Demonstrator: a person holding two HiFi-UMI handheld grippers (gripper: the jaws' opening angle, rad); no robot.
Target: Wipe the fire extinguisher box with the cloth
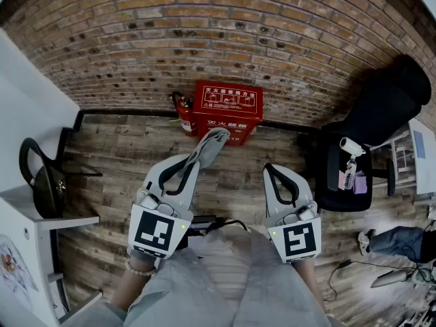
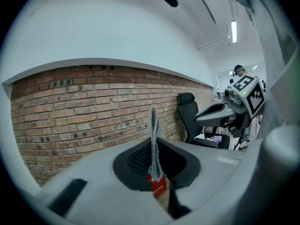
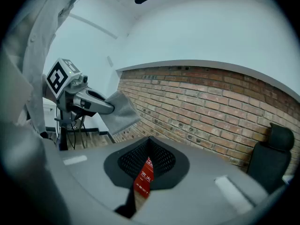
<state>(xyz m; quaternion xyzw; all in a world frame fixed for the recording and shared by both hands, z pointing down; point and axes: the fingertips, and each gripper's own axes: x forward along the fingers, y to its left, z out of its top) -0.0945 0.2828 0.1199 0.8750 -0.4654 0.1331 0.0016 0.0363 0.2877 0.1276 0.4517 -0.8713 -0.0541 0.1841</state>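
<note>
nearest the person, the left gripper [image 1: 199, 157] has its jaws pressed onto a grey cloth [image 1: 213, 142], which sticks out past the tips as a folded edge. beside it the right gripper [image 1: 268, 169] is drawn together on nothing, with only a thin slit between the jaws. further off, the red fire extinguisher box [image 1: 228, 111] stands apart from both on the plank floor [image 1: 122, 148], against the brick wall [image 1: 204, 26]. a black office chair [image 1: 381, 114] sits off to the right.
</note>
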